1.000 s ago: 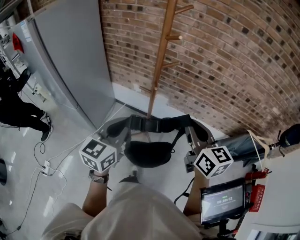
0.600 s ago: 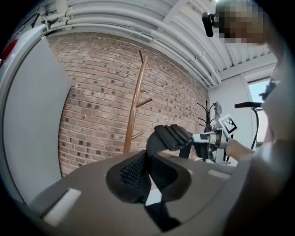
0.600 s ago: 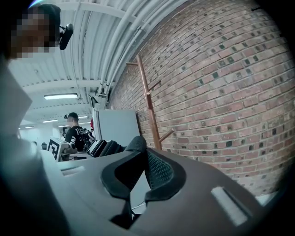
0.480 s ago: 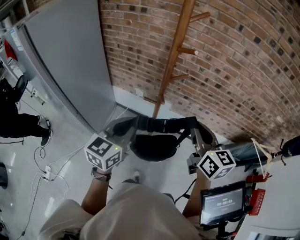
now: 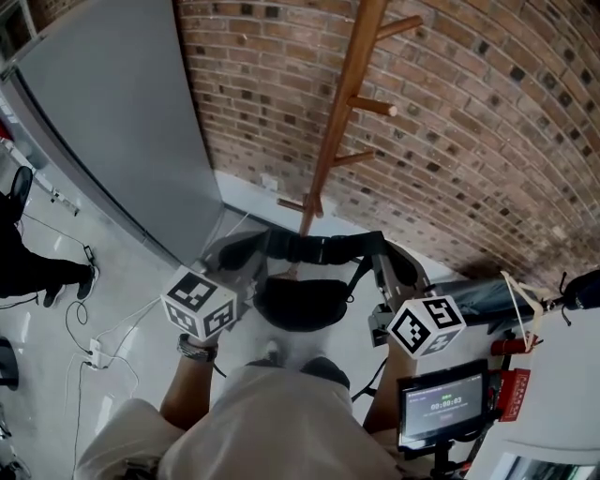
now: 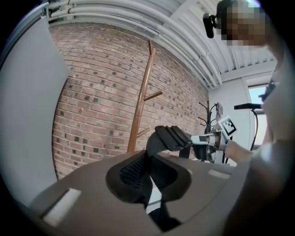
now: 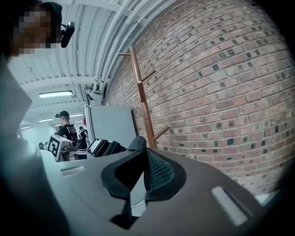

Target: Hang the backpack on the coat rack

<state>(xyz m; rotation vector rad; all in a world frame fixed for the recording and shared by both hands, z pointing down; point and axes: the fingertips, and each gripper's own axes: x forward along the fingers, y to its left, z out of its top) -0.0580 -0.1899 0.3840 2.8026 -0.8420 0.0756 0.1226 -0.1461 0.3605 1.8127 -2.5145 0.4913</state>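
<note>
Left gripper [image 5: 246,274]: jaws pinch the backpack [image 5: 300,305] strap [image 5: 319,248].
Right gripper [image 5: 382,281]: jaws clamp the same strap's other end.
Backpack: slung between both grippers, below the coat rack [image 5: 342,103].
Change: rack closer than a second ago; lift onto a peg [image 5: 373,106] likely next.

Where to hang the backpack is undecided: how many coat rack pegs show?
4 pegs: three on the pole's right, upper, middle, lower; one low left. Top cropped, more possible.

Black backpack [image 5: 300,305], brown coat rack [image 5: 342,103], red-brown brick wall [image 5: 487,141], grey panel [image 5: 112,112]
</note>
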